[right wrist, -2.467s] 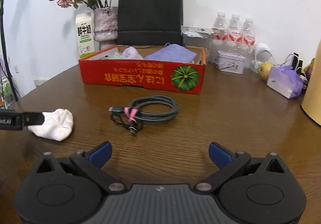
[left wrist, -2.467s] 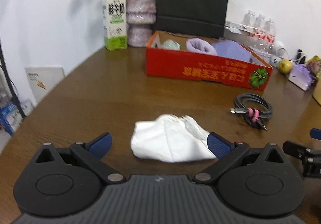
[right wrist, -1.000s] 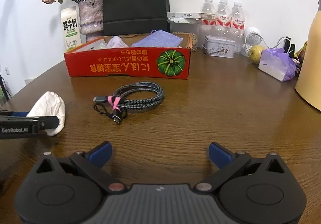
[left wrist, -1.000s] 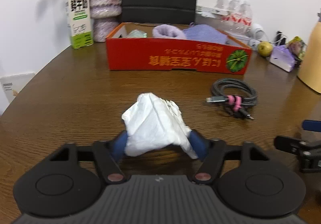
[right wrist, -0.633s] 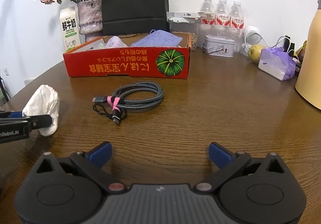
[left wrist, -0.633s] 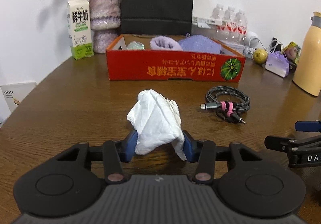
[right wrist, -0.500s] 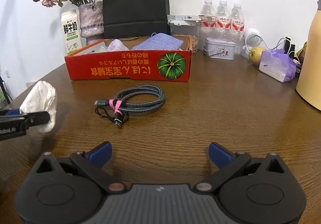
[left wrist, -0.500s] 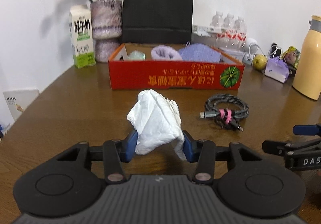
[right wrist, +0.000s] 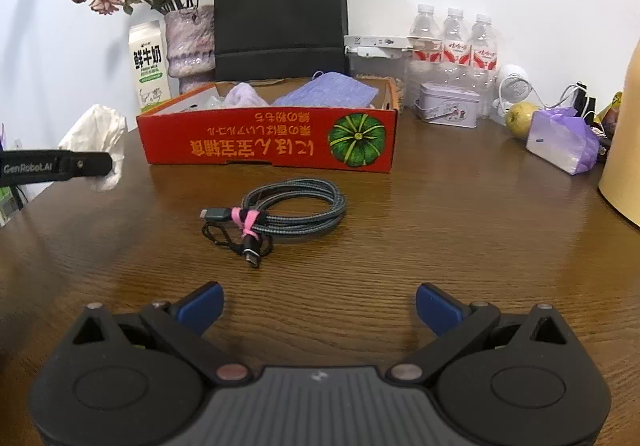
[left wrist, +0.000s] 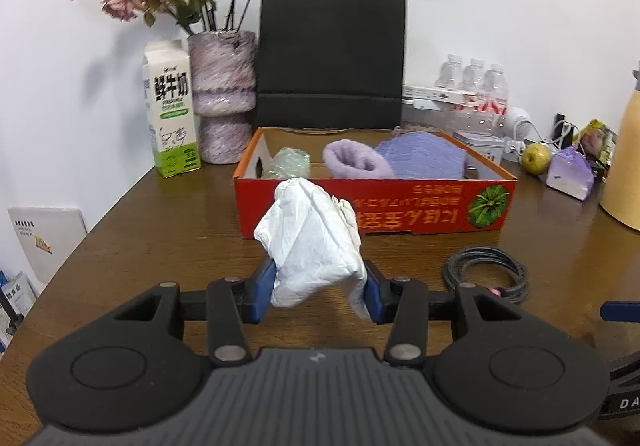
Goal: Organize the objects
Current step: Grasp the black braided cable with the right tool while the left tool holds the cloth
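My left gripper is shut on a crumpled white cloth and holds it above the table, in front of the red cardboard box. The box holds purple knitwear and a greenish bundle. In the right wrist view the cloth hangs at the left, beside the box. My right gripper is open and empty, low over the table. A coiled grey cable with a pink tie lies just ahead of it; it also shows in the left wrist view.
Behind the box stand a milk carton, a purple vase of dried roses and a black paper bag. At the right are water bottles, a tin, an apple, a purple packet and a yellow flask.
My left gripper closed on the white cloth, lifted it off the table and carried it forward towards the red box. My right gripper stayed open and barely moved.
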`<move>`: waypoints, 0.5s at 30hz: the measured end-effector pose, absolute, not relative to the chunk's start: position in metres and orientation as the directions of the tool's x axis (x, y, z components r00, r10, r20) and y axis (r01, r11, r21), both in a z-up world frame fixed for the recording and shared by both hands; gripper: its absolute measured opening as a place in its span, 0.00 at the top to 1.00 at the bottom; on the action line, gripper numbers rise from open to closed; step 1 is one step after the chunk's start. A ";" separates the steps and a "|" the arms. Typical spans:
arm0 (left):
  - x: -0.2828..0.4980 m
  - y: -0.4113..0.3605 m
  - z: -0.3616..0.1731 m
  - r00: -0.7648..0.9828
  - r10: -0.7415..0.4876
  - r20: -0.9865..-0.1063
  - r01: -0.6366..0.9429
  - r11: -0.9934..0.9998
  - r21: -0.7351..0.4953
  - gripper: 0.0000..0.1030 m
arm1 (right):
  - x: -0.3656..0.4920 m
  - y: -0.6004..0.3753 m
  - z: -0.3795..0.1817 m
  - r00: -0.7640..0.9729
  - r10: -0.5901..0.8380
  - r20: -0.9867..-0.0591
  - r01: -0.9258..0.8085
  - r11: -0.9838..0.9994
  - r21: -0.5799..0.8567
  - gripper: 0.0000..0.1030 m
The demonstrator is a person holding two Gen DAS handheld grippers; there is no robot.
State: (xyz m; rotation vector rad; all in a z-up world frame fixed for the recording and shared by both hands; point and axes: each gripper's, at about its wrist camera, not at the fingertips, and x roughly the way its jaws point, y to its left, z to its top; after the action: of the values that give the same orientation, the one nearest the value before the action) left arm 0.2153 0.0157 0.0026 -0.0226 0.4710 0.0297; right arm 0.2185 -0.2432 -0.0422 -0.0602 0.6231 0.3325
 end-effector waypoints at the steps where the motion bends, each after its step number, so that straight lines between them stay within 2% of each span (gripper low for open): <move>1: 0.216 0.019 0.000 0.889 0.025 -0.456 -0.039 0.999 -0.021 0.55 | 0.220 -0.241 -0.043 0.757 0.287 -0.586 -0.325 0.945 0.043 0.01; 15: 0.213 0.057 -0.003 0.893 0.037 -0.448 -0.064 0.997 -0.045 0.55 | 0.279 -0.205 -0.050 0.718 0.289 -0.634 -0.357 0.934 0.022 0.03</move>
State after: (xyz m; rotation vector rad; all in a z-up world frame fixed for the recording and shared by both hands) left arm 0.2133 0.0568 -0.0031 -0.0591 0.4639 0.0525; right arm 0.2789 -0.2050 -0.0495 -0.1045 0.6825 0.3581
